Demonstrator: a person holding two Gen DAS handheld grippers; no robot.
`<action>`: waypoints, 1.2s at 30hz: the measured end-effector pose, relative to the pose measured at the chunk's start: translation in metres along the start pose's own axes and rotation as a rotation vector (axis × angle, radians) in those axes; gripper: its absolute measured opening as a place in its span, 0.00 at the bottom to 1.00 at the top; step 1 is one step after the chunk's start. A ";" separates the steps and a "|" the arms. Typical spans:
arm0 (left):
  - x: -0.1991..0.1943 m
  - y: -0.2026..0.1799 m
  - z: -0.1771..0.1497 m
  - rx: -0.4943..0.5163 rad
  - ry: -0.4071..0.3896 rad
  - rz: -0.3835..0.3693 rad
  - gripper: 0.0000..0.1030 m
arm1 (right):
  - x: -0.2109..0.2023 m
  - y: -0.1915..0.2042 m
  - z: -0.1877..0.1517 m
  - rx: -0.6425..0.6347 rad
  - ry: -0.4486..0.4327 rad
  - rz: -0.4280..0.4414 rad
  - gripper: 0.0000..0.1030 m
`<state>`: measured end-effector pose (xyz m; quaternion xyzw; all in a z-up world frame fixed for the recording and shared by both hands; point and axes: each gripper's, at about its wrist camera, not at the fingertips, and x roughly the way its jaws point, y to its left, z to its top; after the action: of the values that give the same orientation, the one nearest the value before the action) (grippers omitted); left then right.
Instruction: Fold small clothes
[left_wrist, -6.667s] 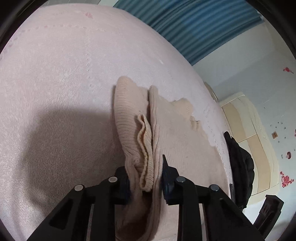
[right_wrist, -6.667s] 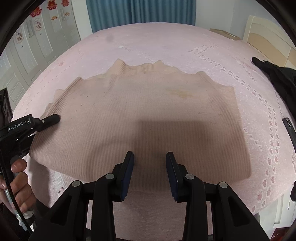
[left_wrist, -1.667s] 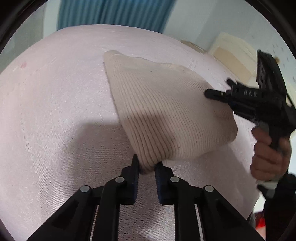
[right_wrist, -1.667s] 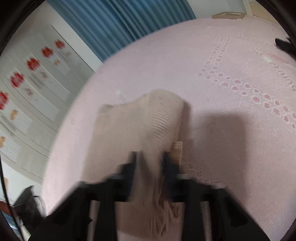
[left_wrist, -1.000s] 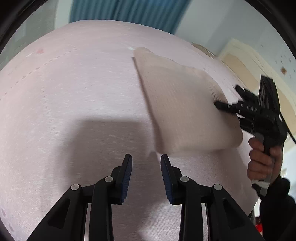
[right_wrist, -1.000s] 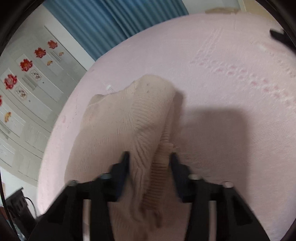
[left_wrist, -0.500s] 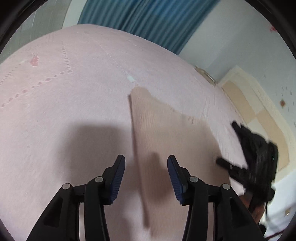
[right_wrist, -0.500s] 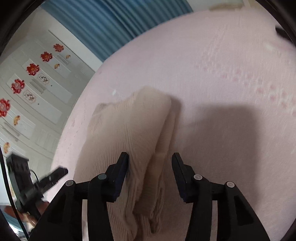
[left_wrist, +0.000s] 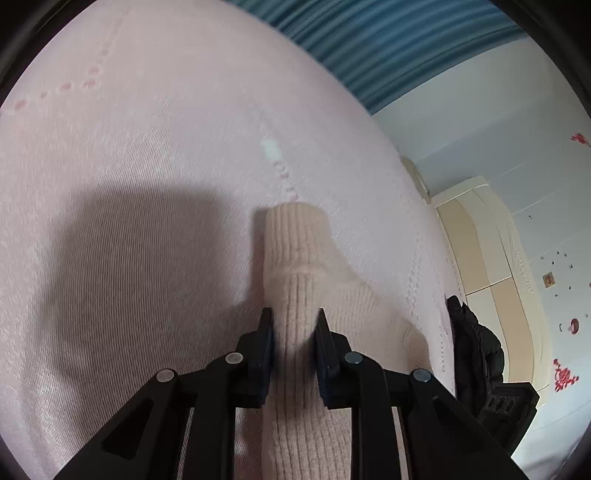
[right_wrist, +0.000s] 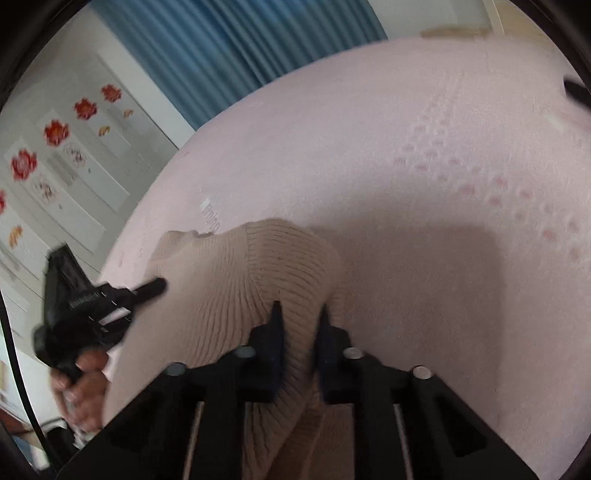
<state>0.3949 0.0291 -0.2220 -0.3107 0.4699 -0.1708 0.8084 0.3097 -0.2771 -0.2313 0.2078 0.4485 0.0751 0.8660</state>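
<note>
Both grippers are clamped on the sweater (left_wrist: 295, 280): left gripper (left_wrist: 293, 328) at its 6 o'clock edge, right gripper (right_wrist: 298, 325) likewise. The sweater lies bunched on the bed (left_wrist: 147, 147). Lift both edges level, carry together toward 12 o'clock, and lay them flat.

Left tongs (left_wrist: 293, 334) at 6 o'clock, black arms with blue pads, closed on a raised ridge of the beige ribbed sweater (left_wrist: 299, 266). Folded knit running from the pads up toward center, ending in a blunt rounded end. Pink bedspread (left_wrist: 147, 166) filling 9 to 12 o'clock, dark shadow at 9. Blue curtain (left_wrist: 388, 48) at 1 o'clock. Black jacket (left_wrist: 476, 354) at 4 o'clock beside the cream headboard (left_wrist: 476, 251); red stickers on the wall at 3.
</note>
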 end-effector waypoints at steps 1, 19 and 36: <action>0.000 -0.005 -0.004 0.030 -0.008 0.030 0.19 | 0.002 0.000 0.001 -0.010 0.003 0.000 0.12; 0.026 -0.101 -0.011 0.523 -0.116 0.457 0.30 | 0.029 0.007 0.022 -0.027 0.010 -0.139 0.13; -0.050 -0.080 -0.079 0.480 -0.041 0.342 0.42 | -0.054 0.019 -0.009 -0.040 0.007 -0.060 0.33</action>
<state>0.3030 -0.0292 -0.1651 -0.0305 0.4453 -0.1320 0.8850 0.2723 -0.2745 -0.1872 0.1768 0.4560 0.0587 0.8703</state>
